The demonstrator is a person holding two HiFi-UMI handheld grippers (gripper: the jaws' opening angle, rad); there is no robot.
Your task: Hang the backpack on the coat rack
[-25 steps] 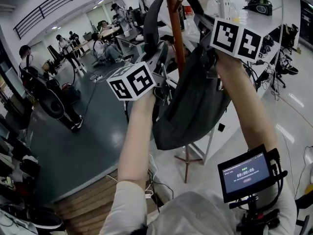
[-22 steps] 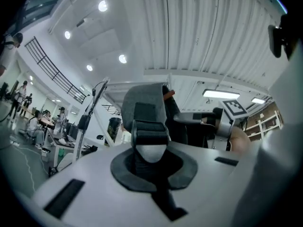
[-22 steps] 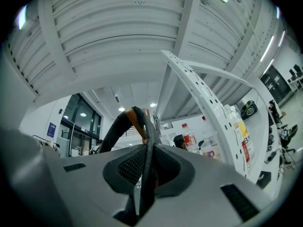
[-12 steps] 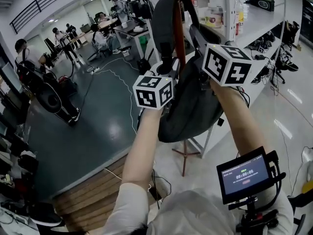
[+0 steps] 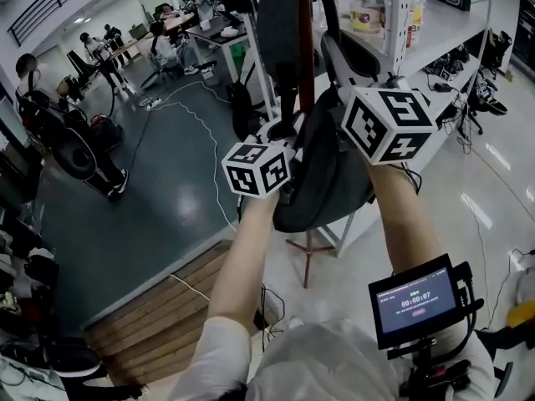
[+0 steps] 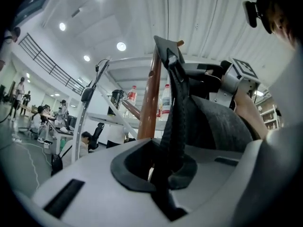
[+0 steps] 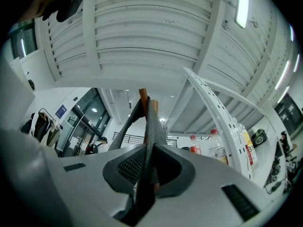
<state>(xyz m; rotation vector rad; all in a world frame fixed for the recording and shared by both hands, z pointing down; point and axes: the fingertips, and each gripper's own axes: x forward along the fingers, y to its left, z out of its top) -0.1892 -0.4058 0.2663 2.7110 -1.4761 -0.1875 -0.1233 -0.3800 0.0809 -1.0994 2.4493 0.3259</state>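
Open workshop floor lies below you; the backpack hangs between your left tongs and right tongs, against the coat rack. Each pinches a strap. Lift the strap loop clear over the rack's top, then lower it before you release.

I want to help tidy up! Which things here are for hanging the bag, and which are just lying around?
For the job:
- backpack
- coat rack
- left claw and right claw, each shut on a backpack strap

Just lying about:
- bottles on the white shelf
- small screen
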